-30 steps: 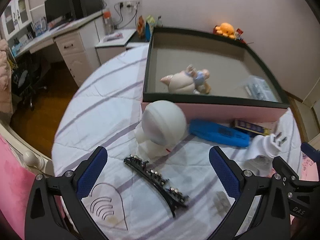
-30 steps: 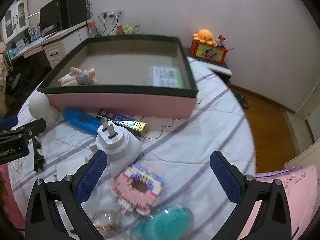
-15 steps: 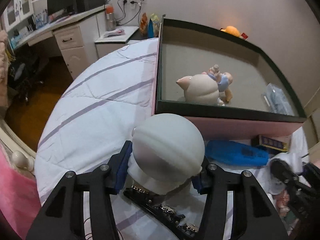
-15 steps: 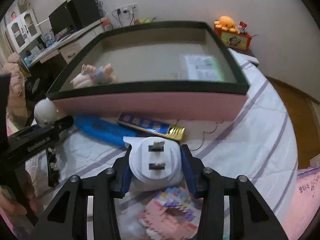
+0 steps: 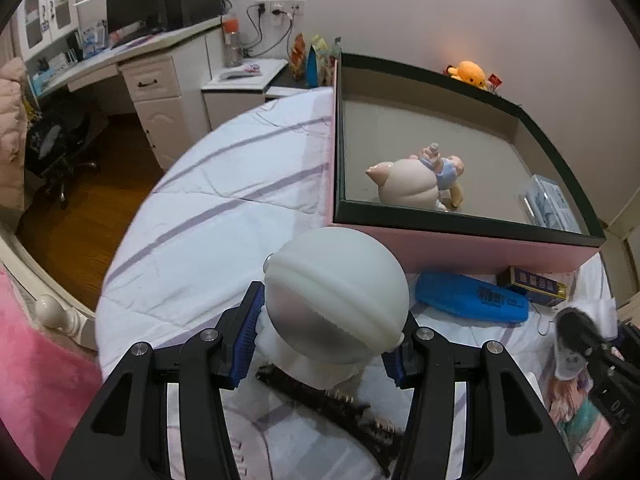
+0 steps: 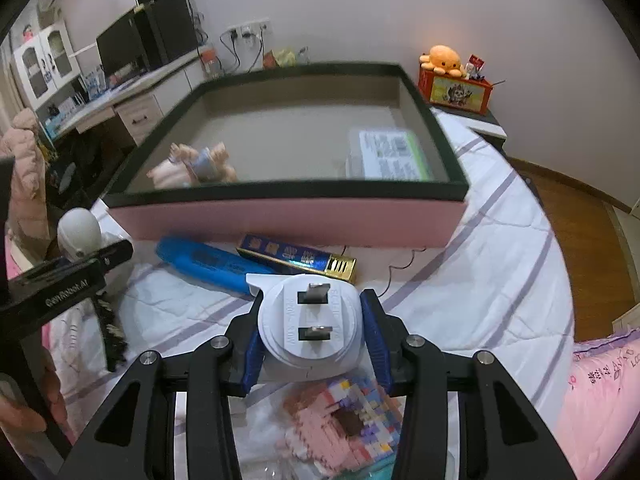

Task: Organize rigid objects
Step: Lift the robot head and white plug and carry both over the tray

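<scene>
White round-headed figurine [image 5: 336, 300] pinched between left claw [image 5: 320, 344] pads above the bed [image 5: 224, 240], white plug adapter [image 6: 308, 324] clamped in right claw [image 6: 310, 334], pink box [image 6: 288, 216] just beyond.

A matte white astronaut figure [image 5: 336, 304] sits between the blue pads of the black left claw [image 5: 322, 344]. At one o'clock from it, the shallow box [image 5: 460, 246] has pink outer walls, a black rim and a grey-beige inside, where a pale pink pig figurine [image 5: 408, 180] wears light blue. The bedspread [image 5: 208, 216] is white with lilac stripes. In the right wrist view, the black, blue-padded right claw [image 6: 312, 334] frames a white plug adapter [image 6: 308, 330] with dark prongs; at eleven o'clock lies a bright blue case [image 6: 204, 260], at twelve a navy-and-gold carton [image 6: 296, 258], at six a pink pixel-block donut [image 6: 344, 424].
</scene>
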`<state>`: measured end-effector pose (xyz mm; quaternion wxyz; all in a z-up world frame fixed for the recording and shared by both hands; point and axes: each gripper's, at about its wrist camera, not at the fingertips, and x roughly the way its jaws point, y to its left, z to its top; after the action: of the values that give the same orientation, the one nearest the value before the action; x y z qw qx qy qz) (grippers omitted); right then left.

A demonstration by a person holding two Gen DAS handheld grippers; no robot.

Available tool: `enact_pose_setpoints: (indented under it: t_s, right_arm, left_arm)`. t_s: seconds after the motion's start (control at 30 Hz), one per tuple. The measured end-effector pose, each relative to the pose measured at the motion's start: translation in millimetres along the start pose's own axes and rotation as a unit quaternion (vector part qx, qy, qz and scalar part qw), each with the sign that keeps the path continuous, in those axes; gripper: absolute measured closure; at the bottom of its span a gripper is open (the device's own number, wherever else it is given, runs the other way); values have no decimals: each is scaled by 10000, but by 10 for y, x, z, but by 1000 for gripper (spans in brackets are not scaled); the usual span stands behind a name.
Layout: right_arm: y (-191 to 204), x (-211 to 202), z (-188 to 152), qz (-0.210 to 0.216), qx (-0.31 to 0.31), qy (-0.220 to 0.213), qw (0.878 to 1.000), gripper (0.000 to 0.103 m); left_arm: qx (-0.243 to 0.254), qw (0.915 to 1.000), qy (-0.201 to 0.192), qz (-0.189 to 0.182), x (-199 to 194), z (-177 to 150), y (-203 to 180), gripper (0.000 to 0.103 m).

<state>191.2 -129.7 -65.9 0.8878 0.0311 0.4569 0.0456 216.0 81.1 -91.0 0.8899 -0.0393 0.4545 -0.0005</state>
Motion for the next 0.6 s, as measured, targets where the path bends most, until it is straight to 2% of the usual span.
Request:
enact_pose_setpoints:
  t_s: [0.3,0.6]
  right_arm:
    - [0,-550,55,-77,81,-653,9978,58]
    - [98,-1237,-9,-28,-32,-1451,9894,58]
  left_arm:
    - [84,9984,-554,-84,-572,-37,-37,50]
    - [320,9896,-1382,-235,-1346,-141,-183,50]
